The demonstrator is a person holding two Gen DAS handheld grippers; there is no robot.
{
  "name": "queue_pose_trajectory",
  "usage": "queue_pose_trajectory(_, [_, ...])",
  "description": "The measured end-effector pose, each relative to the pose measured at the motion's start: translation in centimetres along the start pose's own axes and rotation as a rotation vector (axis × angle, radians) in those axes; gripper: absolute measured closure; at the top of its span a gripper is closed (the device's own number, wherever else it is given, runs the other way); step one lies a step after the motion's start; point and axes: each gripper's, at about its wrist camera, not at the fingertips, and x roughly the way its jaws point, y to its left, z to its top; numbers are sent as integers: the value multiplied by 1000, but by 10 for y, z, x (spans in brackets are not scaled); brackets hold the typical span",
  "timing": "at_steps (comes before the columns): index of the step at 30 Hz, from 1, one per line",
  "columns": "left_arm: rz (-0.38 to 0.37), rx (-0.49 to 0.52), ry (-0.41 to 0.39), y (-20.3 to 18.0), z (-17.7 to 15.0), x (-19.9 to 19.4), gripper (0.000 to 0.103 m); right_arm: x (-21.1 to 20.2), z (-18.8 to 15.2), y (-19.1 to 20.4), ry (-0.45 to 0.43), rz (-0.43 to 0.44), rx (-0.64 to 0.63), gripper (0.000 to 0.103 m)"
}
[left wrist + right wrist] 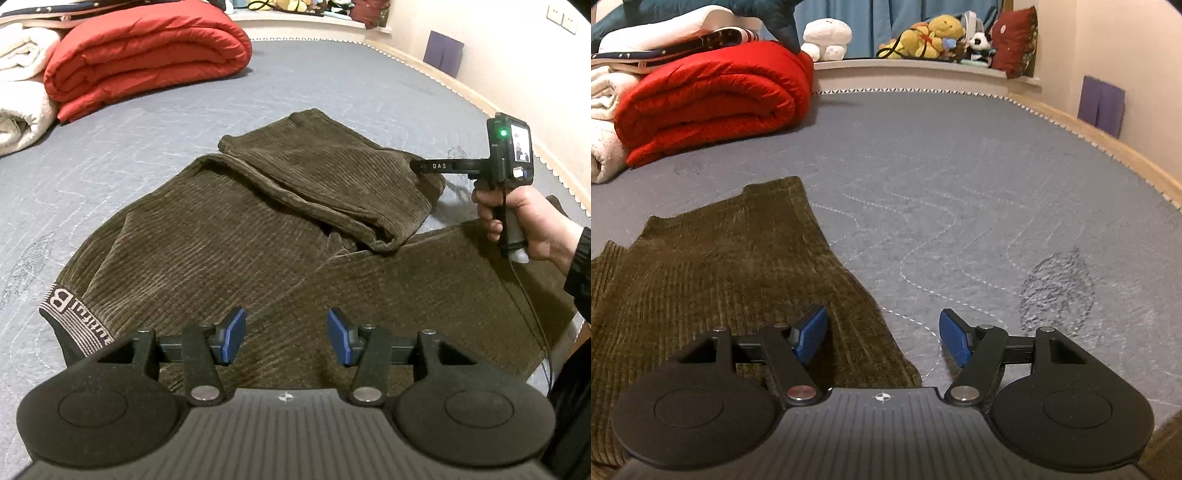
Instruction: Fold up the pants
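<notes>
Olive-brown corduroy pants [229, 236] lie spread on the grey-blue mattress, with one leg [332, 177] folded back across the middle. The lettered waistband [62, 317] is at the near left. My left gripper [286, 338] hovers open over the near fabric, nothing between its blue pads. A hand [528, 225] holds my right gripper [424, 166] at the right edge of the folded leg. In the right wrist view the right gripper [882, 338] stands open: its left finger is above the pants' edge [720, 266], its right finger above bare mattress.
A folded red quilt [147, 59] and white blankets [18, 92] are stacked at the far left of the mattress [960, 184]. Plush toys [934, 37] line a ledge behind it. A wooden bed edge [1108, 140] and a wall run along the right.
</notes>
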Motion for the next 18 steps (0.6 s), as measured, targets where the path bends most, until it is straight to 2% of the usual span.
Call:
queue_pose_trajectory(2, [1, -2, -2, 1, 1, -1, 49, 2, 0, -5, 6, 68, 7, 62])
queue_pose_trajectory(3, [1, -3, -1, 1, 1, 0, 49, 1, 1, -6, 12, 117, 9, 87])
queue_pose_trajectory(6, [3, 0, 2, 0, 1, 1, 49, -14, 5, 0, -31, 155, -65, 91])
queue_pose_trajectory(7, [4, 2, 2, 0, 1, 2, 49, -23, 7, 2, -52, 197, -86, 91])
queue_pose_trajectory(10, [4, 1, 4, 0, 0, 1, 49, -59, 13, 8, -117, 347, -195, 92])
queue_pose_trajectory(12, [6, -2, 5, 1, -2, 1, 49, -88, 13, 10, -116, 501, -287, 92])
queue_pose_trajectory(15, [8, -5, 10, 3, -4, 1, 49, -114, 0, 10, 12, 722, -402, 94])
queue_pose_trajectory(16, [9, -6, 10, 4, -4, 2, 49, -118, -8, 11, 59, 765, -436, 94])
queue_pose_trajectory(18, [11, -9, 11, 4, -2, 3, 49, -114, -16, 12, 104, 762, -440, 94])
